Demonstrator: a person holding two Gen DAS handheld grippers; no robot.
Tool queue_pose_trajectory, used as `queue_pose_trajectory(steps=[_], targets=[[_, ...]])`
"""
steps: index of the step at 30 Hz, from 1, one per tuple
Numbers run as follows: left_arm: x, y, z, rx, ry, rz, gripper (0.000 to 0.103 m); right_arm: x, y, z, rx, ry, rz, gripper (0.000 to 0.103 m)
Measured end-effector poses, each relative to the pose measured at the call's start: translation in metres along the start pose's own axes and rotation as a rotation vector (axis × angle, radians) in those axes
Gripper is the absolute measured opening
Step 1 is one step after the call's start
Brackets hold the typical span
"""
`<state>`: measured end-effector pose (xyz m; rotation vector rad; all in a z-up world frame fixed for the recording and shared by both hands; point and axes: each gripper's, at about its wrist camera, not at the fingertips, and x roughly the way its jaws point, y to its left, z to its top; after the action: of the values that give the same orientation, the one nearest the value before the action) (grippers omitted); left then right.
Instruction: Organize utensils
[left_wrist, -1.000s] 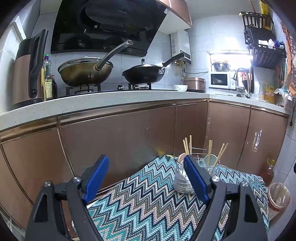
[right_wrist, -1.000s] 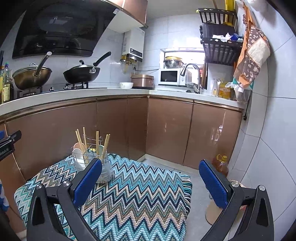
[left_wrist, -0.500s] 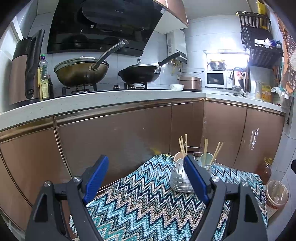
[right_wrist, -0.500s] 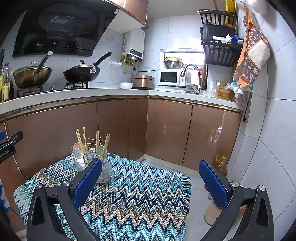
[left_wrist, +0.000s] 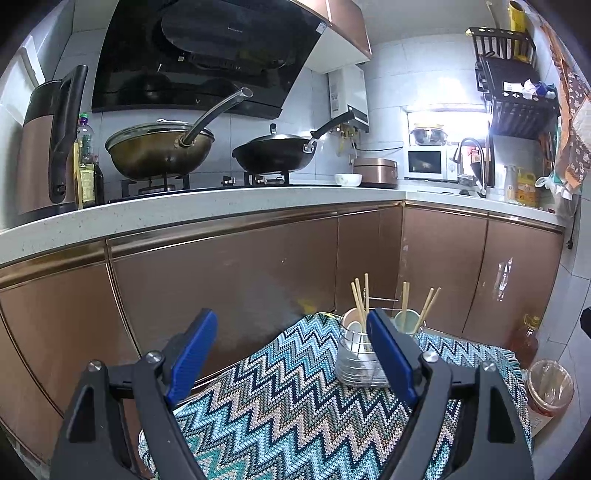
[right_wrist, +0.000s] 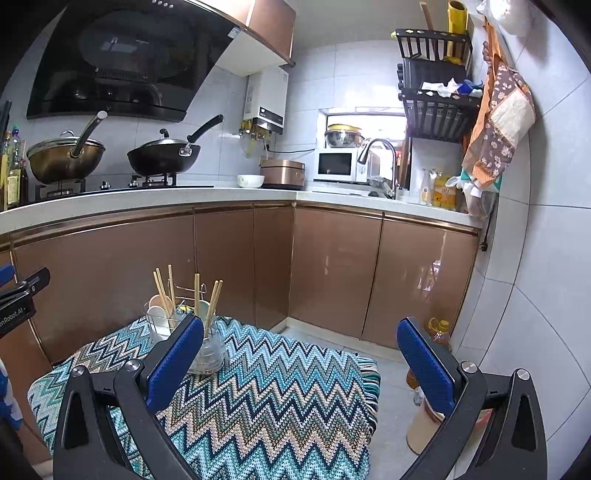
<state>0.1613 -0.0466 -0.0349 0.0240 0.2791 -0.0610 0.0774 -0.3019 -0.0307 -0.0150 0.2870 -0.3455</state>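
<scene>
Left wrist view. The left gripper (left_wrist: 291, 354) is hovering above the zigzag cloth (left_wrist: 295, 413), its blue pads standing wide apart and clasping nothing. The wire utensil holder (left_wrist: 360, 363) is standing upright near the cloth's far edge, partly hidden behind the right-hand pad. Chopsticks (left_wrist: 358, 301) are leaning out of both of its cups, and a pale spoon (left_wrist: 355, 328) is showing in the left cup. No loose utensil is lying on the visible cloth. This arrangement is fitting either a tidied set or one about to be re-sorted between cups; the frames are not settling which. For any approach to the holder, a good grasp is calling for pads aligned across one chopstick shaft, closing high on it so that neighbouring sticks are not being dragged along and the light holder is not tipping.

Right wrist view. The right gripper (right_wrist: 301, 360) is likewise hanging open and empty, pads well apart. The utensil holder (right_wrist: 184, 328) is lying ahead and to the left, beyond and partly behind the left-hand pad, clear of the gap between the pads. Chopsticks (right_wrist: 161, 291) are rising above the rim; the spoon (right_wrist: 160, 302) is resting among them. An oil bottle (right_wrist: 439, 332) is standing on the floor behind the right-hand pad.
</scene>
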Motion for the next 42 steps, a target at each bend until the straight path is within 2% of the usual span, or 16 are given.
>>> queue_pose_trajectory(steps=[42], targets=[[-0.045, 0.023, 0.007, -0.023, -0.043, -0.024, 0.082, -0.045, 0.015, 0.013, -0.04, -0.051, -0.001, 0.103]])
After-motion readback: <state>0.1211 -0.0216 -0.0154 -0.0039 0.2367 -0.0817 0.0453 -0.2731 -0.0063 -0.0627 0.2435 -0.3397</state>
